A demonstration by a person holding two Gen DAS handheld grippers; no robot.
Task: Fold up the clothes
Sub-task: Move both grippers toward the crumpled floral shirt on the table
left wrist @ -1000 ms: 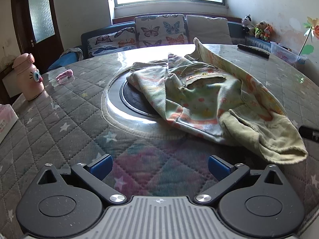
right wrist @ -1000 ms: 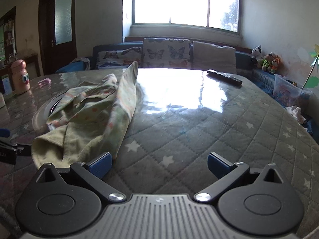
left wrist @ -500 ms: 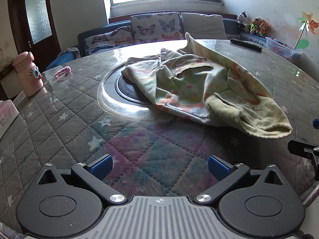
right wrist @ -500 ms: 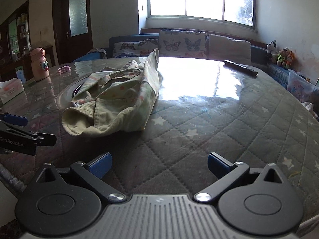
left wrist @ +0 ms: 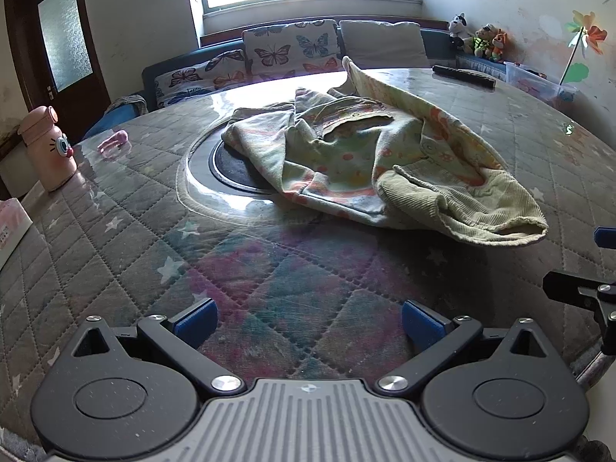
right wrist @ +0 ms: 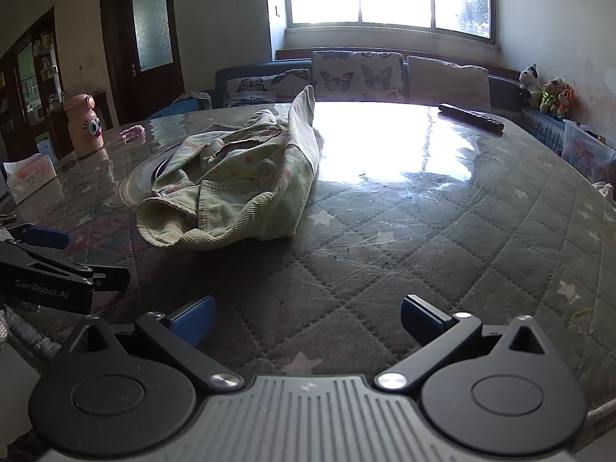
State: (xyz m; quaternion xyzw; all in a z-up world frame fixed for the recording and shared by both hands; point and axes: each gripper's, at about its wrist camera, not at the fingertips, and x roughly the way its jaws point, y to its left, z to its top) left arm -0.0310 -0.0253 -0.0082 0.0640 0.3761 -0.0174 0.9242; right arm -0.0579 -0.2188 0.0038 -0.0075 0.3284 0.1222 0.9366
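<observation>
Plainly nothing is gripped yet; the left gripper [left wrist: 310,317] and the right gripper [right wrist: 306,317] both hover over the near edge of the table [right wrist: 442,238] with jaws spread wide and empty, likely set back to take in the whole garment [left wrist: 369,169]; it lies crumpled mid-table, partly over the round inset [left wrist: 231,171], one corduroy cuff [right wrist: 165,223] nearest, probably the easiest first hold.
</observation>
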